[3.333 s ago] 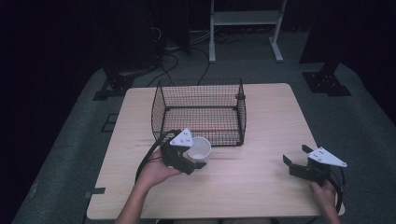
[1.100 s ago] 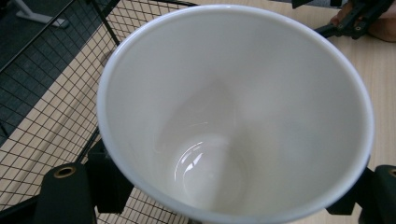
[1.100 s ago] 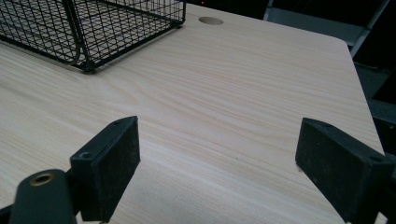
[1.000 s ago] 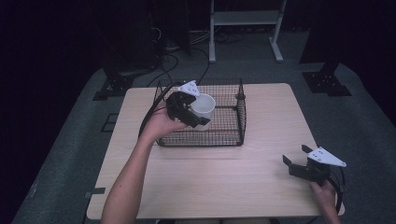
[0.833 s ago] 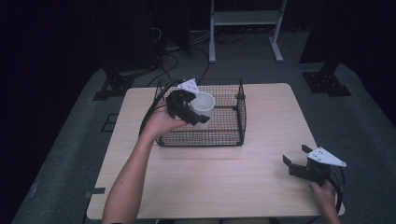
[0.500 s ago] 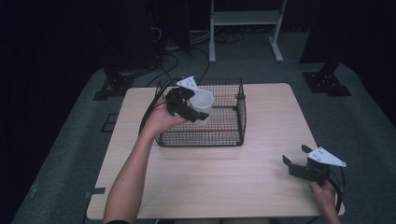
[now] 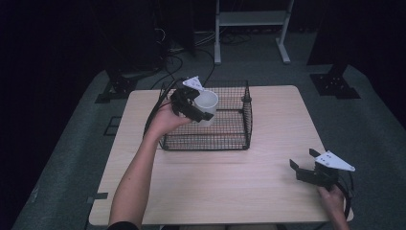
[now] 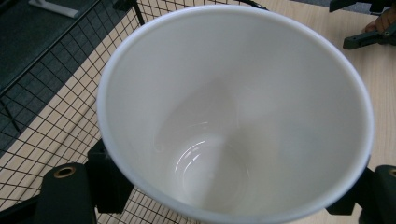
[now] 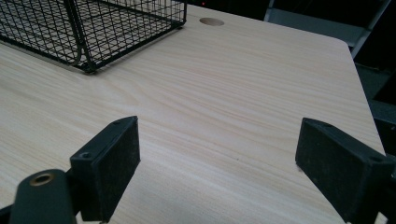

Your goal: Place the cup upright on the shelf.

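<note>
Two grippers at one light wooden table (image 7: pixel 225 187), its grain running lengthwise; dark floor around it, cables and a pale frame stand (image 7: pixel 251 19) beyond the far edge.

Black wire basket (image 7: pixel 230 132) next in size, open-topped, sits on the far-centre part of the tabletop. In the right gripper view its near corner (image 9: pixel 86 65) rests on the wood, with a round hole in the tabletop (image 9: pixel 211 21) just past it.

Person's left forearm (image 7: pixel 136 177) reaches in from the bottom edge, up to the basket's left side.

White cup (image 7: pixel 206 108) held over the basket's left portion, above the wire floor, mouth tilted toward the camera on its gripper. Left gripper view looks straight into it: inside (image 8: pixel 233 121) bare, glossy, basket mesh visible beneath and behind.

Left gripper (image 7: pixel 196 108) clamped on the cup; its jaws press the cup's wall from opposite sides.

Right gripper (image 7: pixel 302 165) near the table's near-right corner, in the person's right hand (image 7: pixel 332 199), well apart from the basket. Jaws spread wide, bare wood between them, nothing held.
</note>
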Tool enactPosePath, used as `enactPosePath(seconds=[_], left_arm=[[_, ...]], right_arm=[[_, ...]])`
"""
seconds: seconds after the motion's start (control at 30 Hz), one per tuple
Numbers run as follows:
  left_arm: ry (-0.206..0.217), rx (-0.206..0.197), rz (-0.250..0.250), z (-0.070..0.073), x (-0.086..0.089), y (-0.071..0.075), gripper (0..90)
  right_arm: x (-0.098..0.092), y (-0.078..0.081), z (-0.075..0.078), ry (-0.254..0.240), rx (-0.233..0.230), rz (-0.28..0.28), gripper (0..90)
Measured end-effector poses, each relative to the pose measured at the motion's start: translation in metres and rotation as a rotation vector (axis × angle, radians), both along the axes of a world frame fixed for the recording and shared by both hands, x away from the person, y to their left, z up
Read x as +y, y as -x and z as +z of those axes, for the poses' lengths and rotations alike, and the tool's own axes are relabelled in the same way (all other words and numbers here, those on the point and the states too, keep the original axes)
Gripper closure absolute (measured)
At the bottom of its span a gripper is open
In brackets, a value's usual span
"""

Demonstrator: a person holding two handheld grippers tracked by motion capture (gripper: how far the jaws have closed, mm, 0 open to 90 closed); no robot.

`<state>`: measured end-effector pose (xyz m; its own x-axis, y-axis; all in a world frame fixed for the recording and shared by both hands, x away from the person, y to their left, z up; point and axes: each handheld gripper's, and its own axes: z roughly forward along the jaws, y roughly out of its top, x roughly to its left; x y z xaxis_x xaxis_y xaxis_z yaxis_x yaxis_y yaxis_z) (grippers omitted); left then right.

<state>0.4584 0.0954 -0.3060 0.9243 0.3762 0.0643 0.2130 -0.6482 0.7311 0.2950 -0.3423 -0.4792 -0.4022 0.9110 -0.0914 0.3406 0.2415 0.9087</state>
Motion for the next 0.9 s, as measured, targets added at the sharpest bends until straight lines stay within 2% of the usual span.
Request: enactPosePath(seconds=[0.3,0.9], left_arm=[[-0.003,0.02,0.014,-0.009,-0.003,-0.016,21.4],[-0.021,0.043,0.022,-0.024,-0.01,-0.031,21.3]], right_arm=[[0.0,0.0,0.0,-0.002,0.001,0.002,13.1],[0.0,0.0,0.0,-0.003,0.0,0.003,13.1]])
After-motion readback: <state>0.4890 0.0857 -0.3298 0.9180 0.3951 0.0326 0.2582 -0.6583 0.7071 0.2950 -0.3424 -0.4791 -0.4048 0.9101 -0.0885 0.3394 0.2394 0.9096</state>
